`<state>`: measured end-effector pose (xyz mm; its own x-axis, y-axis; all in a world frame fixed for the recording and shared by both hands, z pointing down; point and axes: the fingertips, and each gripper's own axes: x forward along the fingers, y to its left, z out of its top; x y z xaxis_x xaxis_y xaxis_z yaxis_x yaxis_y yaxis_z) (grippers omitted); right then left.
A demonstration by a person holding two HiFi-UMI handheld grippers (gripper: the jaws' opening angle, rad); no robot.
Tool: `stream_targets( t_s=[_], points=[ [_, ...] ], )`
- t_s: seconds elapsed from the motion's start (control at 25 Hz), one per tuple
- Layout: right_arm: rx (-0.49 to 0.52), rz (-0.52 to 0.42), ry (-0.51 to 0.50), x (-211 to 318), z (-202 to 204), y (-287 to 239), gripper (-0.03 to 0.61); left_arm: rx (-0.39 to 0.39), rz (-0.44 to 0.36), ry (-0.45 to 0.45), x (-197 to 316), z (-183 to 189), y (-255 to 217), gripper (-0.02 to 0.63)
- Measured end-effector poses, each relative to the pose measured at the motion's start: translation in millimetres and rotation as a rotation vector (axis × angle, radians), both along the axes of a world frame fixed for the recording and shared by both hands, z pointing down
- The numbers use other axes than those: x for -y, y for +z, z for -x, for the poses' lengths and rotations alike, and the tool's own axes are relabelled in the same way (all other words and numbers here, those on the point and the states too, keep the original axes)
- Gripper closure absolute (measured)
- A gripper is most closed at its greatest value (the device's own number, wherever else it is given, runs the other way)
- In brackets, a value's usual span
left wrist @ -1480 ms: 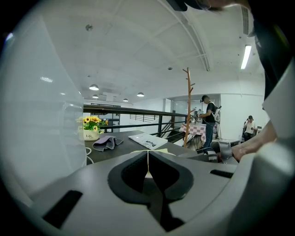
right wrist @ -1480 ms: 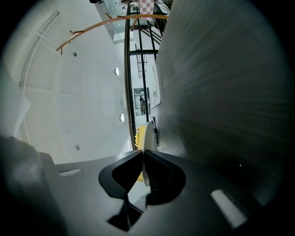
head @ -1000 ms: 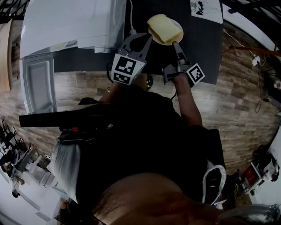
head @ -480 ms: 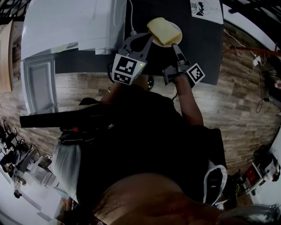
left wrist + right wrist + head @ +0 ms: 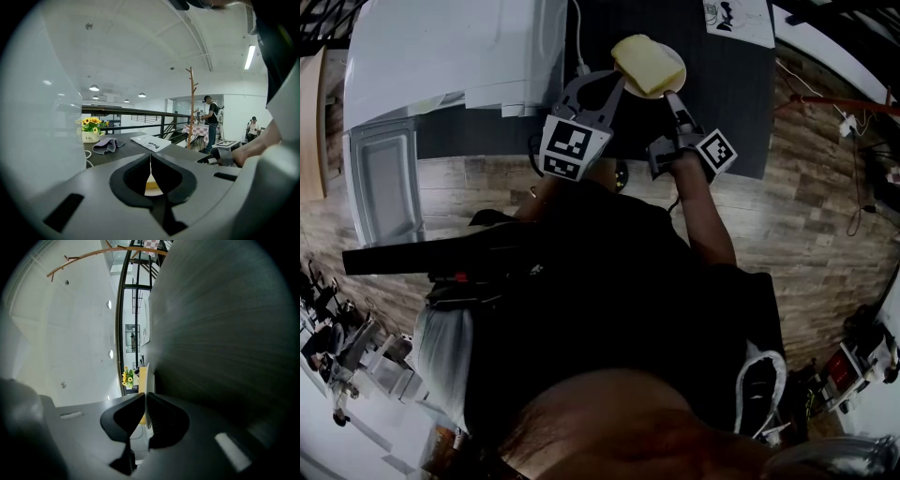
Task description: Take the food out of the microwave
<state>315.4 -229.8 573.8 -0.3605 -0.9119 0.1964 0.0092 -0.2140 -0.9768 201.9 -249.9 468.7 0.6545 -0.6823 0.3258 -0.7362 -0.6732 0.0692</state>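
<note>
A white plate with a pale yellow slab of food hovers over the dark table, to the right of the white microwave. My left gripper is shut on the plate's left rim, and my right gripper is shut on its near rim. In the left gripper view the jaws pinch the thin rim, with plate and food showing behind them. The right gripper view is rolled sideways; its jaws clamp the plate edge.
The microwave's door hangs open at the left. A cable runs beside the microwave. A printed sheet lies at the table's far right. A flower pot, grey cloth and booklet sit farther back.
The plate, held by both grippers, has edged slightly away from me over the table. Both grips are unchanged.
</note>
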Motion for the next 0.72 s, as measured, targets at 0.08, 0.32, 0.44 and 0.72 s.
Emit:
stream_targets(
  t_s=[0.08,0.32,0.44,0.72],
  points=[
    [-0.007,0.015,-0.003,0.3,0.2,1.3,0.561,-0.002,0.000,-0.001,0.3,-0.7,-0.2,0.606],
    [-0.040,0.031,-0.023,2.1,-0.3,1.9,0.561,-0.006,0.002,-0.002,0.9,-0.5,0.4,0.606],
    [-0.063,0.019,-0.040,3.6,-2.1,4.5,0.561,-0.012,-0.004,0.002,1.5,-2.2,-1.2,0.606],
    [-0.121,0.041,-0.073,3.8,-0.1,2.1,0.560,-0.022,-0.008,0.003,1.4,-2.5,-2.6,0.606]
  ],
)
